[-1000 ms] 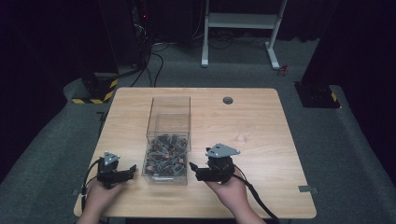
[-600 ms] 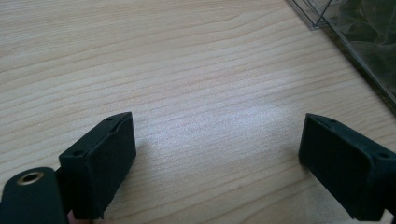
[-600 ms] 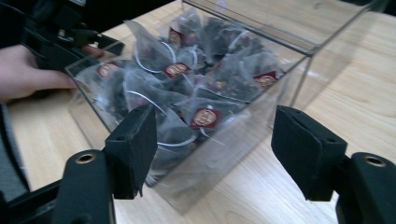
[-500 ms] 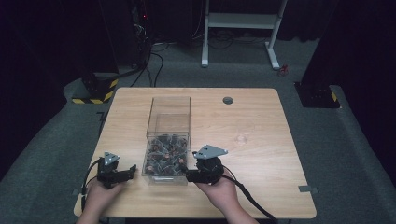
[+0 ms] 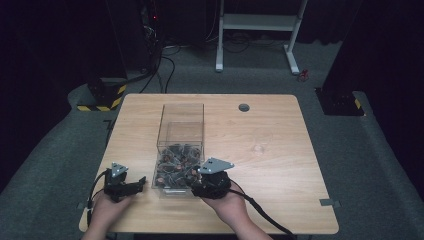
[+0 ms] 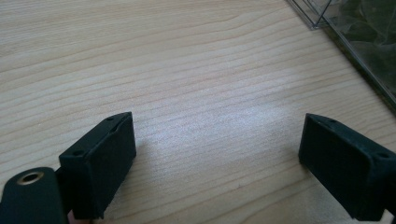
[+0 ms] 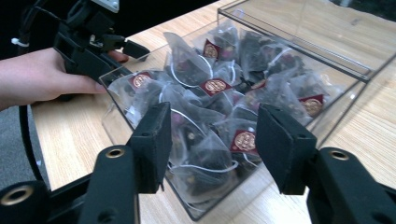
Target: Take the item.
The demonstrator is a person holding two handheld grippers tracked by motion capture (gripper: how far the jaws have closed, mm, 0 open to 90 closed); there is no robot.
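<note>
A clear plastic box [image 5: 181, 120] stands on the wooden table [image 5: 270, 135], its near half piled with several tea bags [image 5: 175, 162] with dark leaves and red tags. My right gripper [image 5: 195, 184] is at the box's near right corner, open, its jaws spread just above the tea bags [image 7: 212, 126] with nothing between them. My left gripper [image 5: 141, 181] rests on the table left of the box, open, jaws apart over bare wood [image 6: 215, 126]. In the right gripper view the left gripper [image 7: 133, 46] and its hand sit beyond the box.
A small round grommet [image 5: 244, 107] sits near the table's far edge. The box wall [image 6: 355, 42] lies right of my left gripper. Grey carpet surrounds the table, with a white desk frame [image 5: 260, 30] and dark equipment [image 5: 102, 92] beyond.
My right gripper has moved left, from beside the box to over its near right corner and the tea bags. The left gripper has stayed put.
</note>
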